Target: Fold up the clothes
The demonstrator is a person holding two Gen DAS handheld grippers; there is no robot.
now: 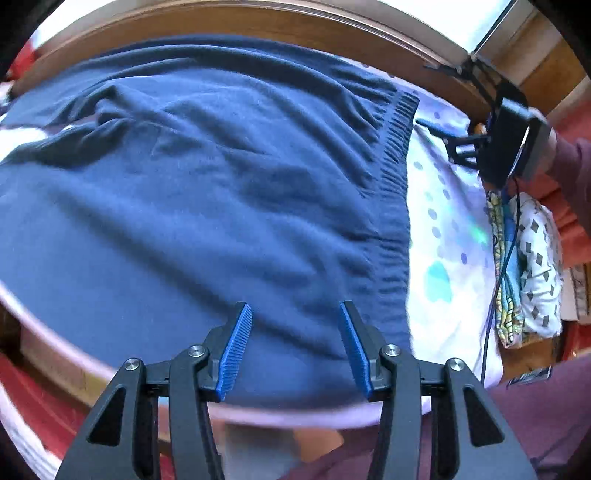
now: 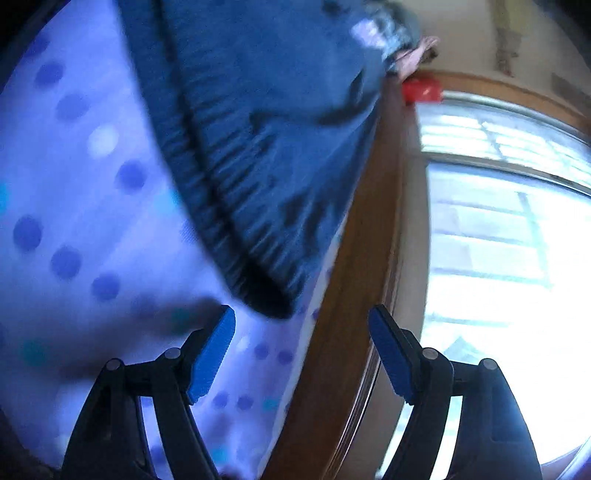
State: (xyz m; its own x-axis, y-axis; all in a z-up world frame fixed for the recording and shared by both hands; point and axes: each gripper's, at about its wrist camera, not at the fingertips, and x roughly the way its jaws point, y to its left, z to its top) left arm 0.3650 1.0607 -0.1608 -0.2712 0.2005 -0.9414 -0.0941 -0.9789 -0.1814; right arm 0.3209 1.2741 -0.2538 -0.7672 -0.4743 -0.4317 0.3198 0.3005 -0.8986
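Left wrist view shows the biggest thing first: a dark blue garment (image 1: pixel 192 184) spread flat over a dotted sheet (image 1: pixel 447 229), filling everything from nine to two o'clock, its ribbed hem (image 1: pixel 397 177) running down the three o'clock side. I judge it lies flat like this so that an edge can be lifted and carried across for a fold. My left gripper (image 1: pixel 295 350) hovers above the near part of the cloth at six o'clock, jaws about half apart, nothing between them. A wooden bed frame (image 1: pixel 258 22) curves along twelve o'clock, with a bright window behind it. At three o'clock sits a stack of patterned laundry (image 1: pixel 532 280), close to the sheet's edge, which could crowd a fold made that way. My right gripper (image 1: pixel 439 134) shows near two o'clock, just beyond the hem, a cable trailing below it. From the right wrist, blurred, my right gripper (image 2: pixel 301 354) stands wide and empty, the hem corner (image 2: pixel 273 295) just ahead at twelve o'clock, the frame rail (image 2: pixel 354 280) running close at one o'clock, where it may hamper a grab.
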